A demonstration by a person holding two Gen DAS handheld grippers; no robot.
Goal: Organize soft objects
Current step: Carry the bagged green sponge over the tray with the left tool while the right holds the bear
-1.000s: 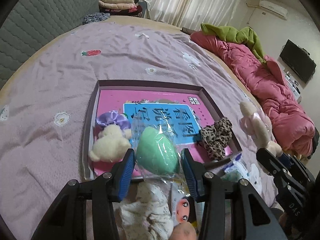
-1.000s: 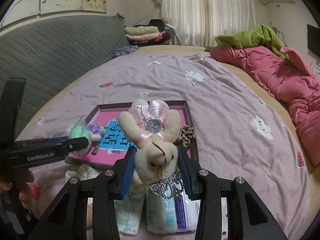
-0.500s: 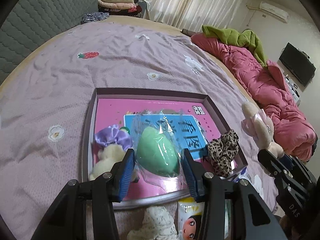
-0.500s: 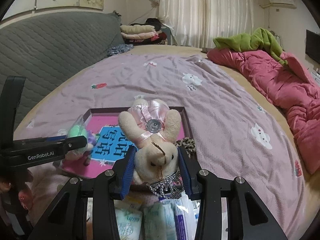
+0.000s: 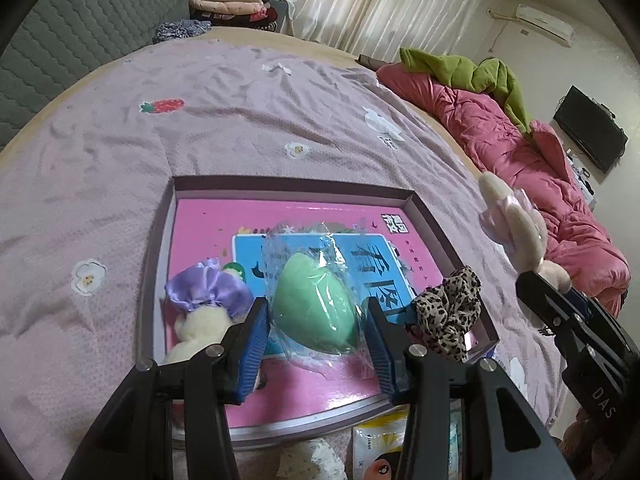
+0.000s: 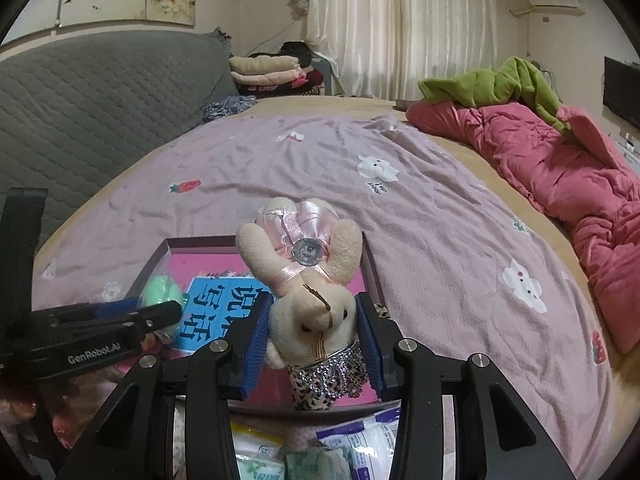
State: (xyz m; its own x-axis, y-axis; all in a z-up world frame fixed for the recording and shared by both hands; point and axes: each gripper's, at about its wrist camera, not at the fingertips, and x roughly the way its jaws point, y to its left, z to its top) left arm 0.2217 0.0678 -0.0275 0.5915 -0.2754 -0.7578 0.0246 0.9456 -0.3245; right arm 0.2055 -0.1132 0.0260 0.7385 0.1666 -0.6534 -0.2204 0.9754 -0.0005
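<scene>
The left hand-held gripper (image 5: 314,334) pinches a green sponge in a clear plastic wrapper (image 5: 314,308) between its blue pads, above the near half of the shallow tray (image 5: 160,248) on the bed (image 5: 240,112). I take it the sponge is held by its flanks so the loose wrapper cannot slip. Its long axis runs from about five o'clock to eleven, blunt end far, narrow tip near. The right hand-held gripper (image 6: 314,342) is closed on a cream plush rabbit (image 6: 308,280) at the head. The rabbit's face looks back at the camera, its ears and pink bow point to twelve o'clock, and its long axis lies along the fingers, which probably keeps the floppy ears clear. It hangs over the tray's near right edge. In the tray already lie a plush with a purple bow (image 5: 208,300) at nine o'clock of the sponge and a leopard scrunchie (image 5: 448,312) at three o'clock. Both held pieces seem bound for the tray's open pink middle.
</scene>
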